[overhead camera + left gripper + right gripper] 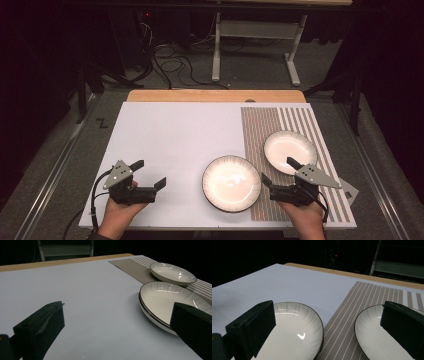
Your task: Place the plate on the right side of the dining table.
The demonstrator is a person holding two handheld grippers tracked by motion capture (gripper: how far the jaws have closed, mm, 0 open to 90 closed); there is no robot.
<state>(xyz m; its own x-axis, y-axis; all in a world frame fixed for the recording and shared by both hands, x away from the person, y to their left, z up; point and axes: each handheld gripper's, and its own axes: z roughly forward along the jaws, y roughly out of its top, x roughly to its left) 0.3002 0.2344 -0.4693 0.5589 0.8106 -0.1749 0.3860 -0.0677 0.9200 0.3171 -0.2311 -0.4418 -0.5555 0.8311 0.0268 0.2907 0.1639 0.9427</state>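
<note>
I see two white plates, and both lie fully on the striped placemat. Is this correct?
Not quite. In the high view the smaller plate lies fully on the striped placemat, but the larger plate rests mostly on the white table, overlapping only the mat's edge.

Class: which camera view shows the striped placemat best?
The high view: the striped placemat shows almost whole, both plates overlapping it. The left gripper view catches a far strip; the right gripper view shows a band between the plates.

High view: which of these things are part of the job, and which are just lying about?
In play:
larger plate
smaller plate
striped placemat
left gripper, open
right gripper, open

Lying about:
cables on the floor
white table frame behind
</note>
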